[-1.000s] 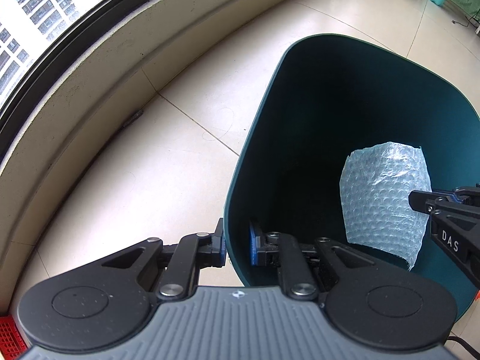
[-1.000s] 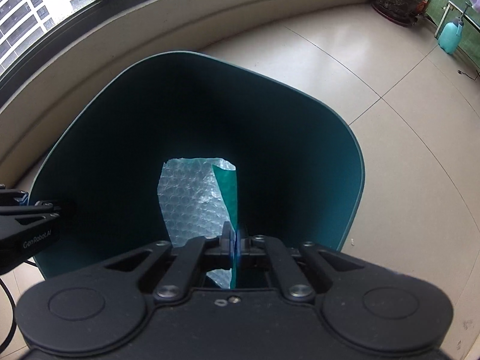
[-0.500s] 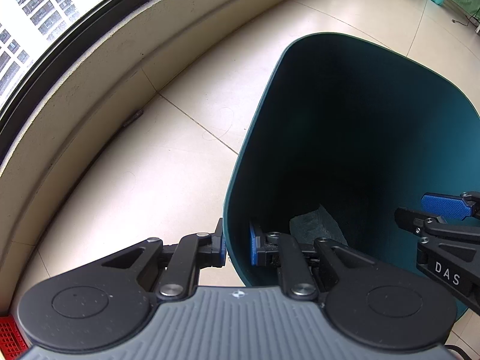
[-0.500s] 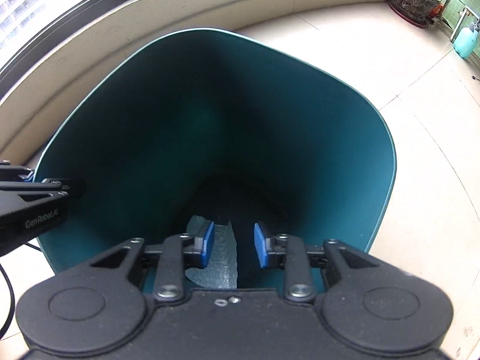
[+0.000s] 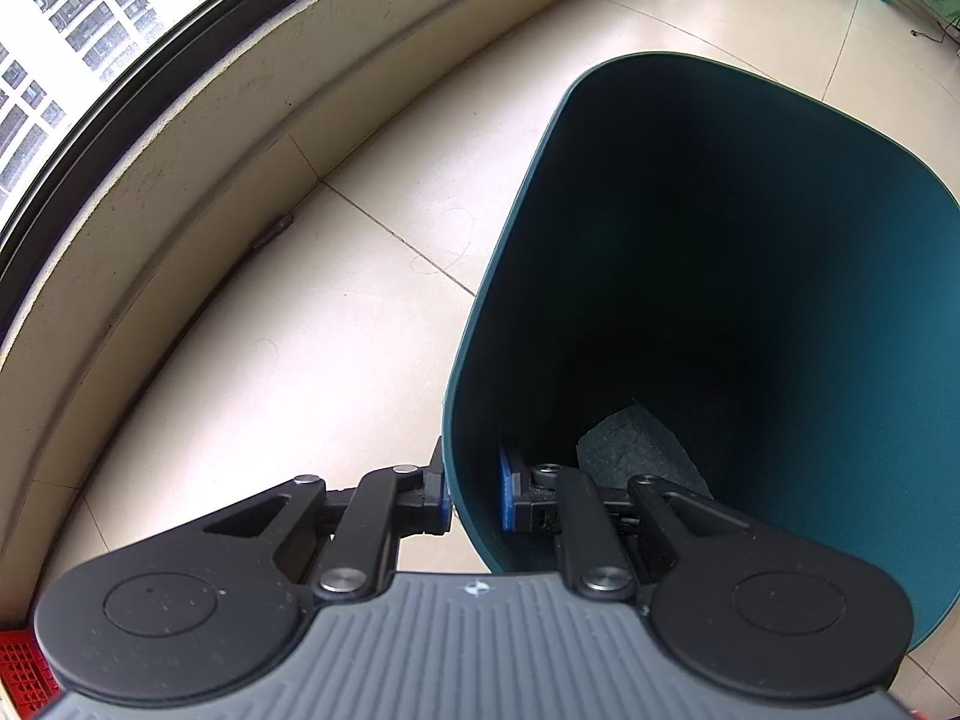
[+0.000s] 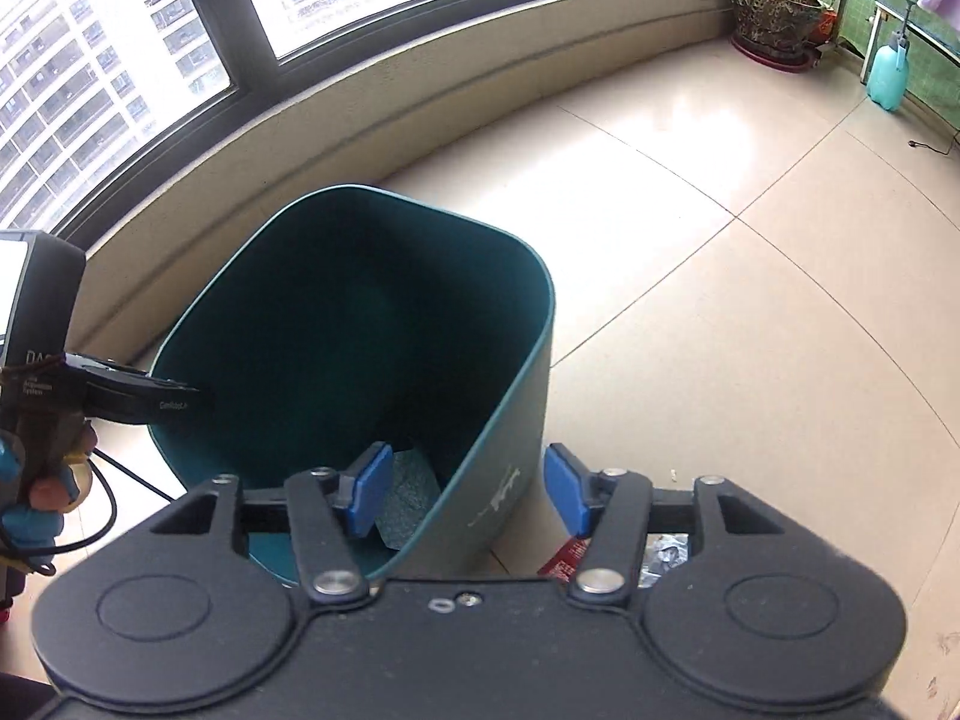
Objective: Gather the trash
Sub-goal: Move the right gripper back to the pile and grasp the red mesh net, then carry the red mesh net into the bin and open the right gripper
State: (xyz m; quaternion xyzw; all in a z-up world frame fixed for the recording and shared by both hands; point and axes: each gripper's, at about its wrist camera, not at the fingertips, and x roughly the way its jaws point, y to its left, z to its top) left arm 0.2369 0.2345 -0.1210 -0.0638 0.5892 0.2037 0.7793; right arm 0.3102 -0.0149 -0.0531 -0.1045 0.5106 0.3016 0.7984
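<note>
A dark teal trash bin stands on the tiled floor; it also shows in the right wrist view. My left gripper is shut on the bin's near rim, one pad outside and one inside. A sheet of bubble wrap lies at the bin's bottom, also seen in the right wrist view. My right gripper is open and empty, raised above the bin's right wall, its jaws to either side of it. A red wrapper and a crumpled silver piece lie on the floor under the right finger.
A low beige wall under windows curves behind the bin. A plant pot and a teal spray bottle stand far right. A red crate corner shows at the lower left. A cable hangs from the left hand.
The right gripper opened, dropped the bubble wrap into the bin, then rose and drew back out of it, opening wider. The left gripper kept its hold on the rim.
</note>
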